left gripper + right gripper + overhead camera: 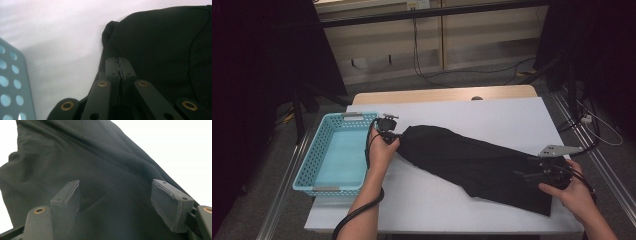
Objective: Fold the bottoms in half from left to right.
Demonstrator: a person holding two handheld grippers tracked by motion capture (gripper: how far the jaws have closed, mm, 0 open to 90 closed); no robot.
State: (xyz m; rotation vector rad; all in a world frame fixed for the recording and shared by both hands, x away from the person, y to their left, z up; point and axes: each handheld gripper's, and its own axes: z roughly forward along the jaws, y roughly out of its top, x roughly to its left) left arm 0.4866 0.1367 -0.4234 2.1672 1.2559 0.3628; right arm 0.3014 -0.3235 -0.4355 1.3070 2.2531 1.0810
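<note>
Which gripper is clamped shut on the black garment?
The left gripper, at the black garment's end beside the blue basket; its jaws meet on the fabric edge. The right gripper stands open.

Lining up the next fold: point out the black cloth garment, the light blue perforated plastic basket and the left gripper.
Black cloth garment (472, 162), high view, middle of fabric.
Light blue perforated plastic basket (310, 159), high view, left wall.
Left gripper (119, 65), left gripper view, closed jaw tips.

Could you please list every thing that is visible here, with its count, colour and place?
black garment: one, black, lying across the middle of the table.
basket: one, light blue, perforated, at the table's left edge.
table: one, white cover on a wooden top.
cables: several, black, on the floor behind.
left tool: one, black, shut on the garment's near-basket end.
right tool: one, black, jaws open over the garment's other end.
hands: two, holding the tools.
</note>
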